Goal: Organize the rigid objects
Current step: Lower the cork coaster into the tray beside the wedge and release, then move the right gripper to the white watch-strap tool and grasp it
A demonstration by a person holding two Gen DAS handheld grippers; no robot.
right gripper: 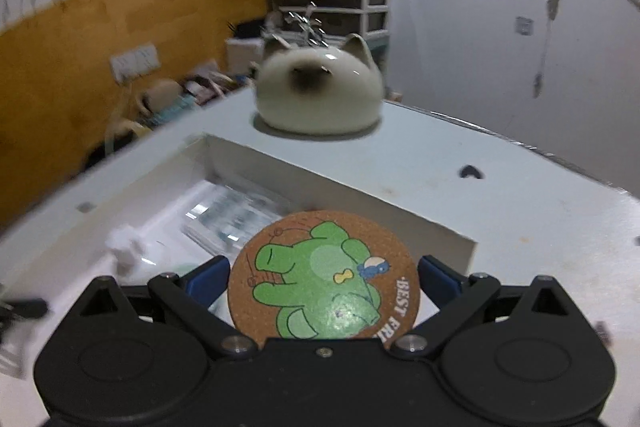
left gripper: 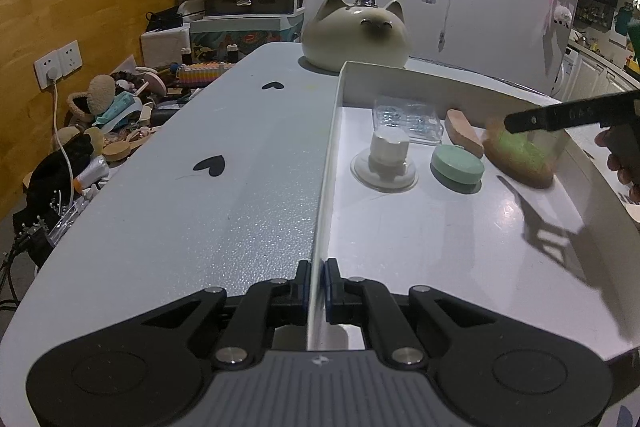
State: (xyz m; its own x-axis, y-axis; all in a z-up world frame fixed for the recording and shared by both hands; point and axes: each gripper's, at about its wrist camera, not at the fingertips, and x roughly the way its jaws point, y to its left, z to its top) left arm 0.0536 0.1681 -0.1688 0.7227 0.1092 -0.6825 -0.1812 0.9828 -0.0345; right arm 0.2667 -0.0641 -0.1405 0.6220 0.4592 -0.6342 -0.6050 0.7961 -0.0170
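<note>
My left gripper (left gripper: 318, 267) is shut on the thin left wall of a shallow white box (left gripper: 326, 155) on the pale table. My right gripper (right gripper: 324, 267) is shut on a round cork coaster (right gripper: 324, 275) printed with a green cartoon animal, its blue pads against the coaster's two edges, above the box's right part (right gripper: 340, 195). In the left wrist view the coaster (left gripper: 516, 155) shows blurred under a black finger (left gripper: 568, 115). Inside the box lie a clear plastic case (left gripper: 406, 117), a white knob on a clear suction base (left gripper: 386, 155), a green disc (left gripper: 456, 163) and a wooden piece (left gripper: 462, 133).
A cat-shaped ceramic ornament (left gripper: 356, 35) stands on the table just behind the box. Black heart stickers (left gripper: 210, 165) mark the tabletop. Toys, brushes and cables (left gripper: 112, 115) are piled beyond the table's left edge. A person's hand (left gripper: 620, 163) shows at the right.
</note>
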